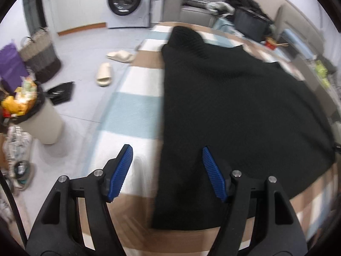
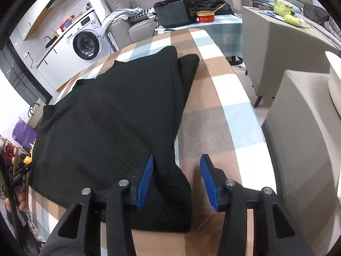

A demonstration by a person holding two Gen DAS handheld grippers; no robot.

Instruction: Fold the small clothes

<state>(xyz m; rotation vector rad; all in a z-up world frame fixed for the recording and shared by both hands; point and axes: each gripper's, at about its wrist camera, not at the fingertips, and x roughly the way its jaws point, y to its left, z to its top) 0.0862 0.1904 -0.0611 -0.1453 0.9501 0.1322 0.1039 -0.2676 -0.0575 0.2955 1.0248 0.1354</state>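
A black ribbed knit garment [image 1: 234, 106] lies spread flat on a table with a checked brown, white and blue cloth [image 1: 132, 98]. My left gripper [image 1: 167, 149] is open, with blue ribbed pads, just above the garment's near left edge; the left finger is over the cloth and the right finger over the knit. In the right wrist view the same garment [image 2: 110, 117] fills the left half of the table [image 2: 213, 111]. My right gripper [image 2: 177, 157] is open over the garment's near right corner and holds nothing.
On the floor to the left are a full bin [image 1: 40, 115], a woven basket [image 1: 40, 55], a purple bag [image 1: 10, 64] and two slippers [image 1: 104, 72]. A washing machine [image 1: 127, 0] stands behind. A black appliance [image 2: 174, 12] and red bowl [image 2: 205, 17] sit beyond the table; grey furniture [image 2: 298, 128] to the right.
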